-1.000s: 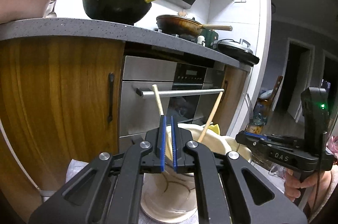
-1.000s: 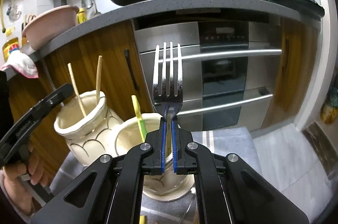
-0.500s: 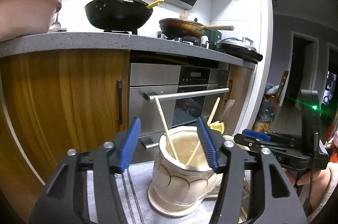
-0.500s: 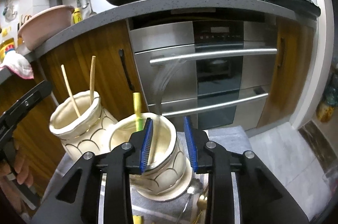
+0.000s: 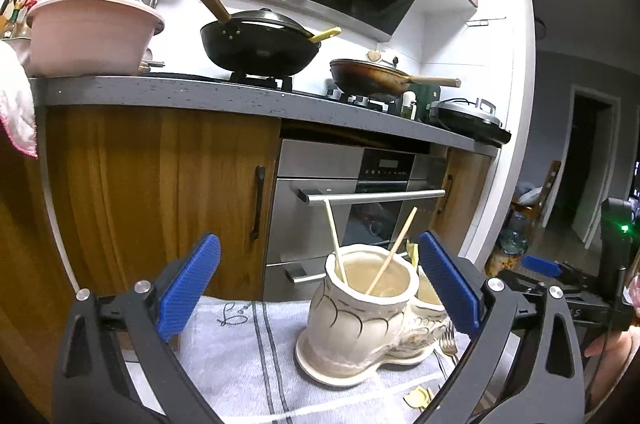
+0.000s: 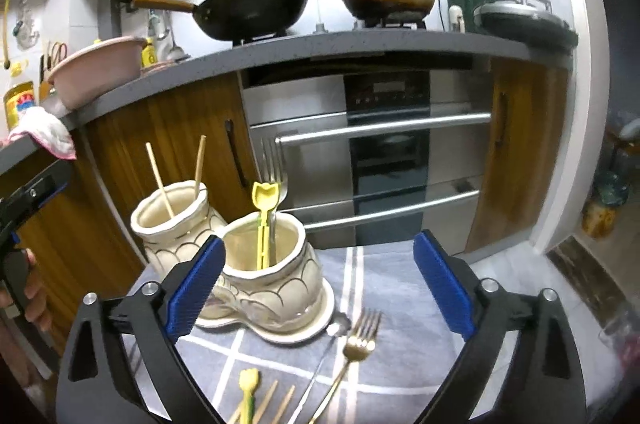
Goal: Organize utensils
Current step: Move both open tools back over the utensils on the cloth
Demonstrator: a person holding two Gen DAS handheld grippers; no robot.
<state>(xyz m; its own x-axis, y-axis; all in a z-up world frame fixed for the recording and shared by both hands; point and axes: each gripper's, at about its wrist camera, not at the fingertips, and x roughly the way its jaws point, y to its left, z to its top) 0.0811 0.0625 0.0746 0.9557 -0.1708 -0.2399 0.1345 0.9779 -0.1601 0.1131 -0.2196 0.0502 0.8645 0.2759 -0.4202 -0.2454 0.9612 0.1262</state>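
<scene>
A cream ceramic twin-pot holder stands on a grey checked cloth. Its left pot holds two wooden chopsticks. Its right pot holds a yellow plastic fork and a silver fork, both upright. My left gripper hangs back from the chopstick pot with its jaws opening wide, and the pads touch nothing. My right gripper is drawn back from the fork pot, its jaws also opening, with nothing held.
On the cloth in front of the holder lie a gold fork, a thin silver utensil, a yellow utensil and loose chopsticks. Wooden cabinets and an oven stand behind, under a worktop with pans.
Both grippers went from shut to wide open. The left one let go of a chopstick, the right one let go of the silver fork, which now stands in the pot. Both drew back and rose.
</scene>
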